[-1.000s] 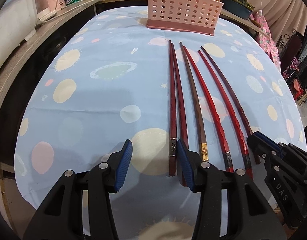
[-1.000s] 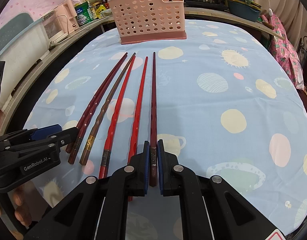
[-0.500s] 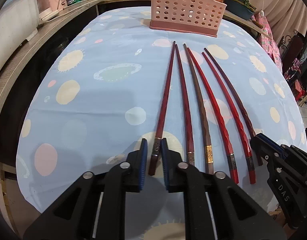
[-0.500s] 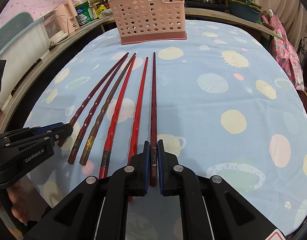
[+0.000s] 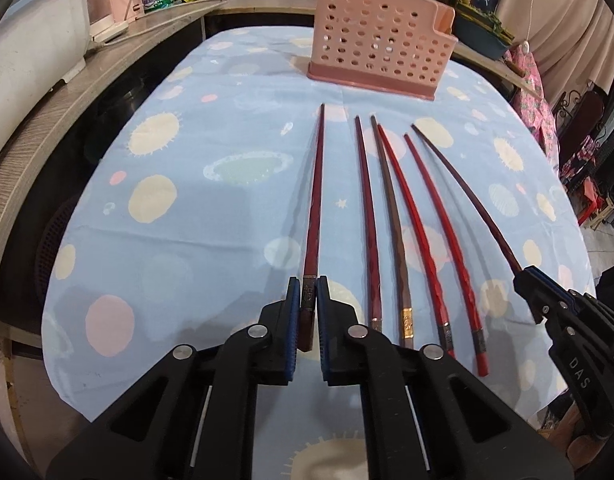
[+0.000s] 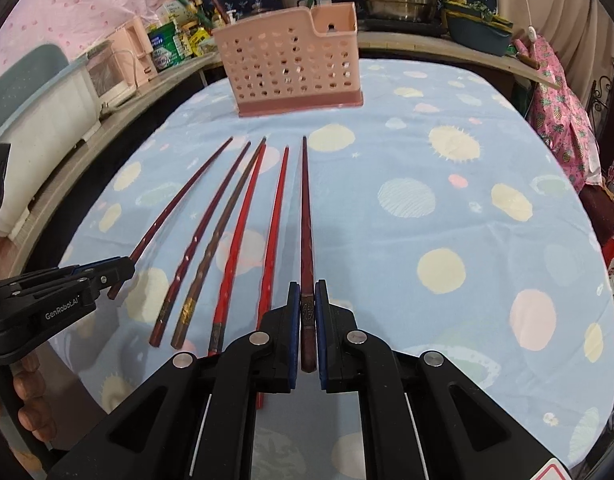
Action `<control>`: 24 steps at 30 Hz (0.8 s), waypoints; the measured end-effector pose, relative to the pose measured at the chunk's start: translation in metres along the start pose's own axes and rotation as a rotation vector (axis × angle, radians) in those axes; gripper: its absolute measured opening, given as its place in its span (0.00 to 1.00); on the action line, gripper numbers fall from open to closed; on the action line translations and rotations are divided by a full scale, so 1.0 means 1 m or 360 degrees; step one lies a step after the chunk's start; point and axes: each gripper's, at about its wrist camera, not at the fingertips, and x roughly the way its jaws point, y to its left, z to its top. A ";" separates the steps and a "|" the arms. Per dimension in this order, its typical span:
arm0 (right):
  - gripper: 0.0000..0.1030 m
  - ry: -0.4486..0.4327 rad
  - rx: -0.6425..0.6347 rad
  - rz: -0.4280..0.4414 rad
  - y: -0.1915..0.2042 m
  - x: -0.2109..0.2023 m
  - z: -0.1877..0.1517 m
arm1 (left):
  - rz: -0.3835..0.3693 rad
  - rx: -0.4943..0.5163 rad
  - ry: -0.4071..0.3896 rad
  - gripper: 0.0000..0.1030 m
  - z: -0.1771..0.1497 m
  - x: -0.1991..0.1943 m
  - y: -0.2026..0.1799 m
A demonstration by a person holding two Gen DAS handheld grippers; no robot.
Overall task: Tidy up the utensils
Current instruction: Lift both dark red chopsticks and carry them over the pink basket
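Note:
My left gripper (image 5: 307, 292) is shut on the thick end of a dark red chopstick (image 5: 315, 200), which points toward the pink perforated basket (image 5: 379, 56) and casts a shadow on the cloth. Several more chopsticks lie side by side to its right: a dark red one (image 5: 366, 220), a brown one (image 5: 391, 216) and two bright red ones (image 5: 421, 236). My right gripper (image 6: 307, 296) is shut on a maroon chopstick (image 6: 306, 216) at the right end of the row. In the right wrist view the left gripper (image 6: 123, 267) holds its chopstick (image 6: 179, 204) at the far left.
The basket (image 6: 291, 68) stands at the far end of the blue spotted tablecloth (image 6: 447, 208). A counter with a white tub (image 5: 31, 40), jars and pots runs along the left and back. Pink patterned fabric (image 6: 563, 136) hangs at the right.
My left gripper shut on the leftmost chopstick and raised its near end, swinging it left, away from the others. The right gripper kept its grip on the maroon chopstick.

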 end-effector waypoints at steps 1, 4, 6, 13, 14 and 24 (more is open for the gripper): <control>0.07 -0.0021 0.0009 0.0001 -0.002 -0.005 0.004 | -0.0005 -0.0008 -0.0014 0.07 0.002 -0.004 0.001; 0.07 -0.0084 0.0036 0.0006 -0.008 -0.018 0.017 | -0.0023 -0.0030 -0.0065 0.07 0.012 -0.017 0.004; 0.07 -0.0121 0.0056 0.0010 -0.012 -0.026 0.026 | -0.0034 -0.0041 -0.0105 0.07 0.018 -0.027 0.007; 0.07 -0.0275 0.0093 0.0008 -0.024 -0.054 0.063 | -0.0057 -0.0077 -0.0256 0.07 0.048 -0.060 0.013; 0.07 -0.0299 0.0097 0.0010 -0.026 -0.058 0.069 | -0.0058 -0.0081 -0.0277 0.07 0.053 -0.064 0.014; 0.07 -0.0485 0.0124 0.0042 -0.037 -0.080 0.131 | -0.0037 -0.0104 -0.0489 0.07 0.124 -0.094 0.021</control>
